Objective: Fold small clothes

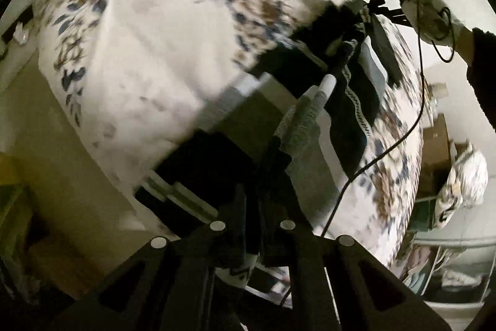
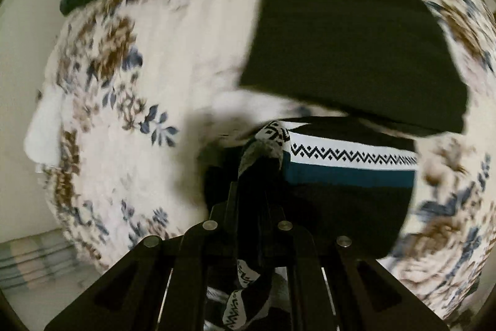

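One patterned garment (image 2: pixel 350 163) hangs over the floral bedspread (image 1: pixel 139 58), stretched between two grippers; the left gripper (image 1: pixel 252 222) is clamped on one edge; the right gripper (image 2: pixel 248 207) pinches the other edge; one dark folded cloth (image 2: pixel 350 36) lies just beyond.

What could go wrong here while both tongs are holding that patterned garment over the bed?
1. The patterned garment is pinched only at thin edges by the left tongs and right tongs, so an edge could slip out.
2. It hangs close to the folded dark cloth and could drag across it.
3. The cable trails beside the garment and might snag.
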{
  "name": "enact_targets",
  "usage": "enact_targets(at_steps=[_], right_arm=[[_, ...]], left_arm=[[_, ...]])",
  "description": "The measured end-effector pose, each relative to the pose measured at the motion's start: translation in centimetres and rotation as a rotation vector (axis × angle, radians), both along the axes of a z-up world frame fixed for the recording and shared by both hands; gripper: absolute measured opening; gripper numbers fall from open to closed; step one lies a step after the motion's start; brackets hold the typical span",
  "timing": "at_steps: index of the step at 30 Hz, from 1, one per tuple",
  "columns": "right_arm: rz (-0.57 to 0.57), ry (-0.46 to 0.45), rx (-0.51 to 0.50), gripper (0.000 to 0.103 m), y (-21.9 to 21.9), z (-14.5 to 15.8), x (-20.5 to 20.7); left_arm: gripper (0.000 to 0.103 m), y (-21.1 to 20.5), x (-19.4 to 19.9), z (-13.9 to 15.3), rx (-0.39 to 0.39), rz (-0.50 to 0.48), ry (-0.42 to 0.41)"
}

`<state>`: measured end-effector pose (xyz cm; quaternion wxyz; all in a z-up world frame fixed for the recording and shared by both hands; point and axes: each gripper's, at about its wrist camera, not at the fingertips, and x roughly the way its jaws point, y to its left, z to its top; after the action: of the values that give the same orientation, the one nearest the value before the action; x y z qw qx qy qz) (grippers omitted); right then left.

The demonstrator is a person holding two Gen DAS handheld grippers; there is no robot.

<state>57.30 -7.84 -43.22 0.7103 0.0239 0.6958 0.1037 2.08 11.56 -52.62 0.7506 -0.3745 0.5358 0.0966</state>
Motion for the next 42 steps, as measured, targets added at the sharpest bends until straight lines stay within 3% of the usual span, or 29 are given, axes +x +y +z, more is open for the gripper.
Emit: enact_targets(at_steps=[5,10,11,12,14,16,17,24,28,31,36,42], right_arm=[[0.03,0.009,-0.133,0.008,6.7,-4.9,0.1],[0.01,0.049,-0.175,0.013,7.7,-7.7,0.2],[0.013,0.061,-0.153,0.018,7.6,-7.8,0.1],[0.023,0.073,-0.127,0.036,7.6,-7.7,0.0],[0.042,0.108,-0.031,0.06,7.0,-7.0,-0.9],[0.044,0.119,0.044,0.064,6.1,-5.9,-2.0],[0.049,0.114,0.079,0.066,5.3,-5.0,-2.9],[0.062,0.082,0.201,0.077,-3.7,-0.9,-11.1],[-0.026,0.084,0.203,0.077,-11.3,-1.8,-15.1],[-0.132,0.096,0.218,0.077,-16.1,-3.6,-15.1],[-0.308,0.015,0.326,0.077,-21.8,-4.7,-11.5],[-0.359,-0.04,0.362,0.077,-22.0,-7.0,-4.7]], left_arm=[[0.002,3.9,-0.6,-3.4,-0.036,0.045,0.038],[0.005,5.3,-1.2,-6.8,-0.113,0.014,0.096],[0.005,5.6,-1.3,-7.0,-0.119,0.012,0.113],[0.01,5.8,-1.4,-7.0,-0.124,0.011,0.128],[0.024,6.5,-1.6,-6.6,-0.129,0.012,0.133],[0.057,7.1,-1.4,-5.8,-0.108,0.006,0.12],[0.062,7.4,-1.2,-5.4,-0.097,0.004,0.108],[0.063,7.3,4.0,-3.2,-0.055,-0.096,0.075],[0.063,6.2,9.5,-1.5,-0.031,-0.155,0.025],[0.063,5.8,15.7,0.1,-0.003,-0.204,-0.06],[0.063,4.7,28.6,0.7,0.051,-0.285,-0.166],[0.063,3.3,42.8,-2.3,0.025,-0.375,-0.177]])
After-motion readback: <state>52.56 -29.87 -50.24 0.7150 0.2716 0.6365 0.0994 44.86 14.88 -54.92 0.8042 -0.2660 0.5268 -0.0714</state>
